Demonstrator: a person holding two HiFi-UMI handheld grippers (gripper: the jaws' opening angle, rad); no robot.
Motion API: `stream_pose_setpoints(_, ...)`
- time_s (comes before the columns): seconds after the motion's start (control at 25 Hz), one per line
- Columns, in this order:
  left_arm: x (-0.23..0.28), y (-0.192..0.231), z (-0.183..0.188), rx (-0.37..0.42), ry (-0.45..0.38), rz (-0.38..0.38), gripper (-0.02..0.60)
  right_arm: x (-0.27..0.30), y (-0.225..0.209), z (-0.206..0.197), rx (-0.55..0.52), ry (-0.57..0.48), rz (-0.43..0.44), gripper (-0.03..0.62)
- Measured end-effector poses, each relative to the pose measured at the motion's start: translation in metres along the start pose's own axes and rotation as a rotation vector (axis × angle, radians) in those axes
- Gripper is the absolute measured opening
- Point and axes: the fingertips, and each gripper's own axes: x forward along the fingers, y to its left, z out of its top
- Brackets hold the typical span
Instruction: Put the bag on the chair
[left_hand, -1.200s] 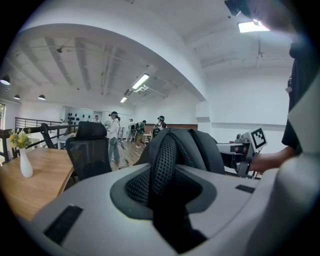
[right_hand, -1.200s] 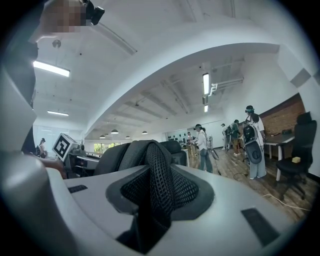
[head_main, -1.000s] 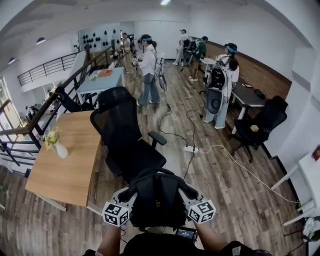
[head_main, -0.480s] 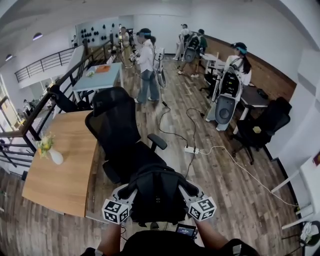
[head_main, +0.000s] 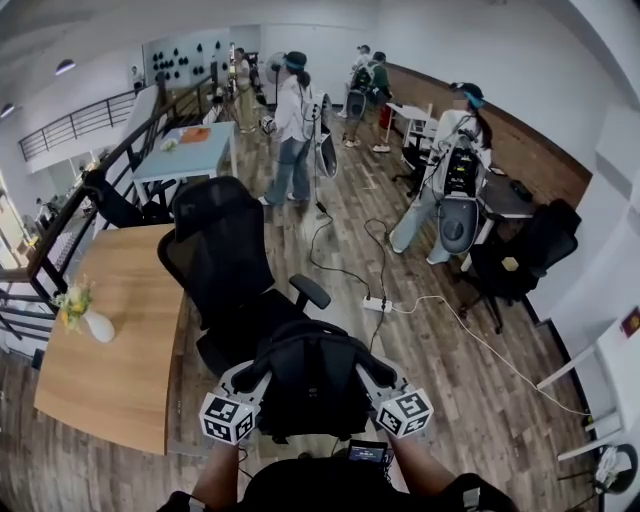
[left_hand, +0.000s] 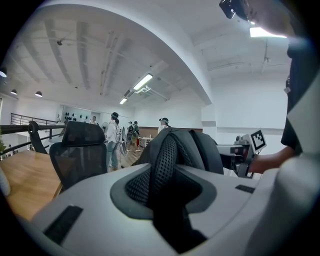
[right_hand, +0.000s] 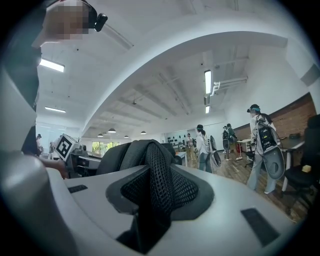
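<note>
Bag (head_main: 312, 385), a black backpack, hangs btwn the two grippers right in front of the person, low centre in head view. L gripper (head_main: 248, 376) has it on the person's left side and R gripper (head_main: 372, 374) on the right, w/ both marker cubes facing the camera.

In L gripper view the jaws are clamped on a padded black mesh strap, the left strap (left_hand: 161, 167). It runs up btwn them w/ the bag's body bulging just beyond. R gripper view shows the same: jaws pinched on the right strap (right_hand: 156, 182).

Black mesh office chair (head_main: 232, 270) stands just beyond the bag, backrest on the far side, seat toward the person, one armrest out to the right. The bag covers the seat's near edge in head view; touching or not, can't tell.

Wooden table (head_main: 110, 345) sits beside the chair on the left w/ a white vase (head_main: 97, 326) of flowers. Power strip (head_main: 377, 303) and cables lie on the wood floor (head_main: 450, 400) past the chair. Several people stand further back in the room.
</note>
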Motion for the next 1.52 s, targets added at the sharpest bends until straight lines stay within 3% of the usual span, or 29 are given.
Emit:
stream_pose_setpoints(0.36, 0.029, 0.037, 0.009, 0.005, 0.004, 0.013, 0.11, 0.047, -0.022, 0.001, 0.02, 0.007, 0.014, 0.124)
stream_pose_setpoints(0.8, 0.088, 0.09, 0.012, -0.02, 0.04, 0.095, 0.11, 0.131, -0.072, -0.006, 0.043, 0.022, 0.101, 0.123)
stream_pose_setpoints(1.52, 0.197, 0.159, 0.046, -0.116, 0.033, 0.333, 0.11, 0.283, -0.181, 0.021, 0.042, 0.034, 0.358, 0.124)
